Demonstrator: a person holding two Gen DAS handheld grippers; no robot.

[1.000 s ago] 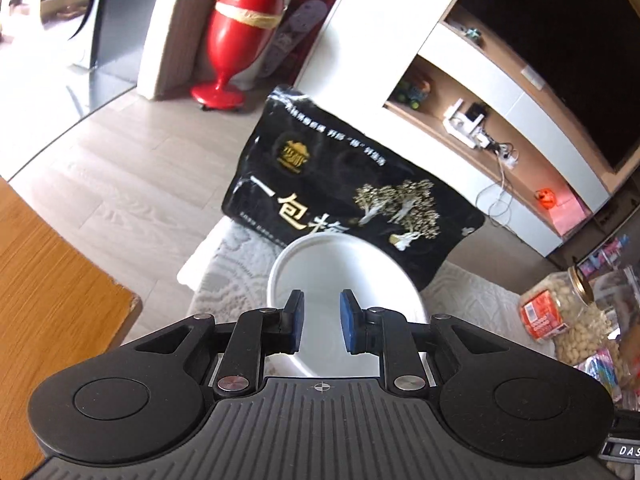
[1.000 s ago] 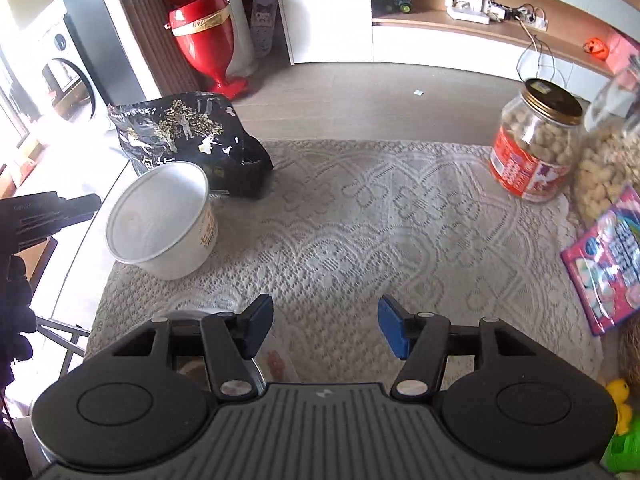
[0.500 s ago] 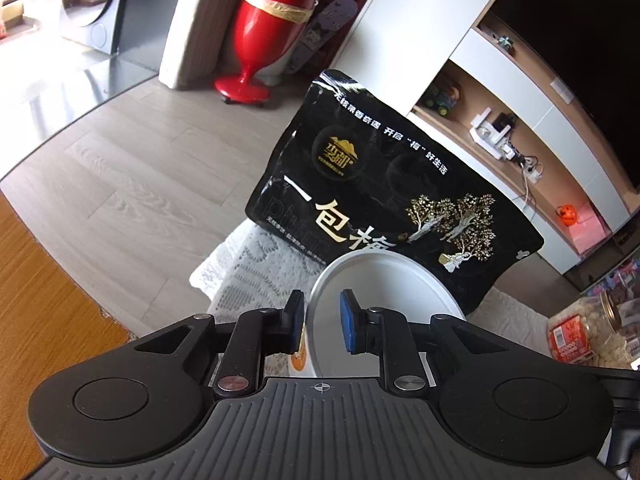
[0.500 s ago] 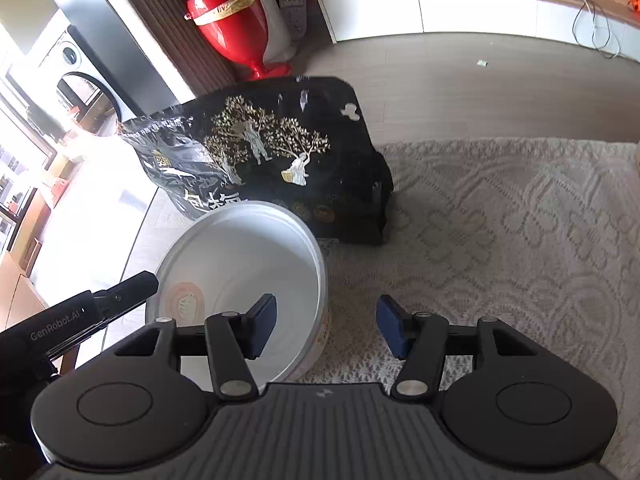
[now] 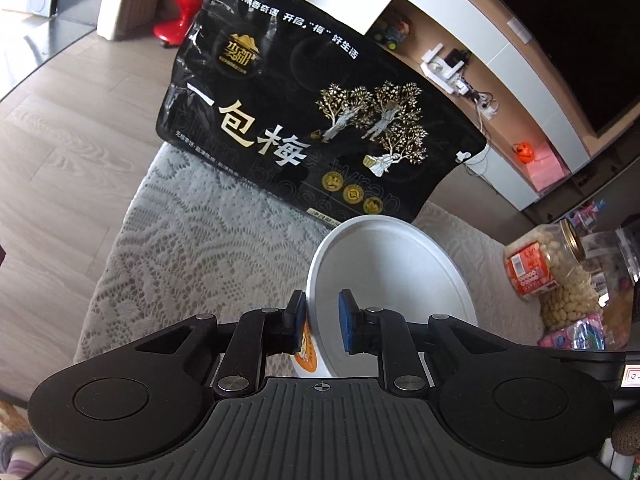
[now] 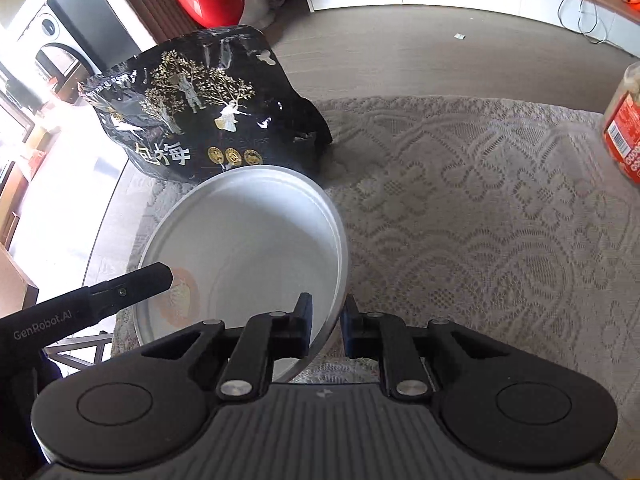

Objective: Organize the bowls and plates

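A white bowl [image 5: 394,276] with an orange mark on its side sits over the lace-covered table [image 5: 192,240]. My left gripper [image 5: 321,326] is shut on the bowl's near-left rim, one pad inside and one outside. In the right wrist view the same bowl [image 6: 248,248] fills the lower left, and my right gripper [image 6: 326,326] is shut on its right rim. The left gripper's finger [image 6: 132,286] shows at the bowl's left rim in that view. I cannot tell whether the bowl rests on the cloth or is lifted.
A large black snack bag [image 5: 304,120] lies just behind the bowl, also in the right wrist view [image 6: 200,108]. A jar of peanuts [image 5: 540,268] and candy packets [image 5: 576,336] stand to the right. The table's left edge drops to a wood floor [image 5: 60,120].
My right gripper has moved left to the bowl and closed on its right rim. My left gripper has kept its hold on the left rim and the view has shifted closer to the bag.
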